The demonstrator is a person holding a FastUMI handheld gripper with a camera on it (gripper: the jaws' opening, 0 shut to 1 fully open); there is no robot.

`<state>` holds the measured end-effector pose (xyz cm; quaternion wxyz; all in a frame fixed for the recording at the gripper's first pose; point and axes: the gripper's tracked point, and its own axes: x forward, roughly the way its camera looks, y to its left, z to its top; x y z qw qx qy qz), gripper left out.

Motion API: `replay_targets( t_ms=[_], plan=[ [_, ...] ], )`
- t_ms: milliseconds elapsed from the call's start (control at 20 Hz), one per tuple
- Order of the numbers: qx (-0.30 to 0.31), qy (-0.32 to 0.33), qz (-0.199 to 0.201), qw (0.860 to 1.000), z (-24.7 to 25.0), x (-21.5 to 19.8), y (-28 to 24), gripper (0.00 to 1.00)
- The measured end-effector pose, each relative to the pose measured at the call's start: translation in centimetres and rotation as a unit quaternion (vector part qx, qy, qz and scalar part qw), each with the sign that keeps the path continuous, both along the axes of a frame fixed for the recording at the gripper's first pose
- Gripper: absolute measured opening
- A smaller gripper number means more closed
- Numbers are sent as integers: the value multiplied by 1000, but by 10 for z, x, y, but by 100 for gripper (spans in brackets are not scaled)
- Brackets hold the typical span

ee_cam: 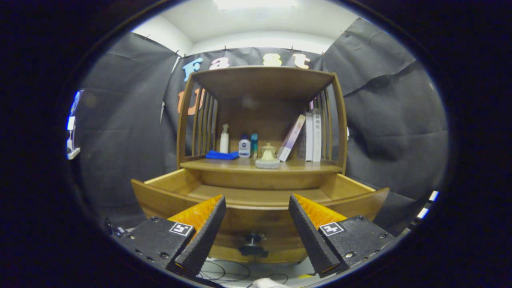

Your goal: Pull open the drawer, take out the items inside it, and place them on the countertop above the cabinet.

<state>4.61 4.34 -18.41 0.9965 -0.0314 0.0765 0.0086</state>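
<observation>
- I count one wooden cabinet (262, 120) in the centre of the frame, with one drawer (260, 200) pulled out below its countertop (260, 165).
- On the countertop I see one folded blue cloth (221, 155), one white spray bottle (224, 139), one small white bottle with a blue label (244, 147), one slim teal bottle (254, 145), and one pale lidded pot (268, 157) sitting at the front edge.
- To the right of the pot, one book leans (291, 138) against roughly three upright books (313, 137).
- The cabinet is smooth, warm-toned wood with curved slatted sides; the drawer front bows outward and carries one dark round knob (253, 244) in the lower centre.
- What I can see of the drawer floor looks bare; the near part is hidden by its front wall.
- My gripper (257, 206) is spread wide, its ridged, wedge-shaped fingers (206, 232) gripping nothing and touching nothing, with the drawer front and knob showing between them.
</observation>
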Motion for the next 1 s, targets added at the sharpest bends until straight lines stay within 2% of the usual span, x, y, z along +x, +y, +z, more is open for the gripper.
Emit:
replay_targets(
  t_ms=[200, 500, 1000],
  plan=[
    [0, 21, -15, 1000, -26, -4, -4, 100],
    [12, 56, -38, 998, -53, 14, -15, 100],
    [4, 28, -39, 999, -53, 20, -12, 100]
  ],
)
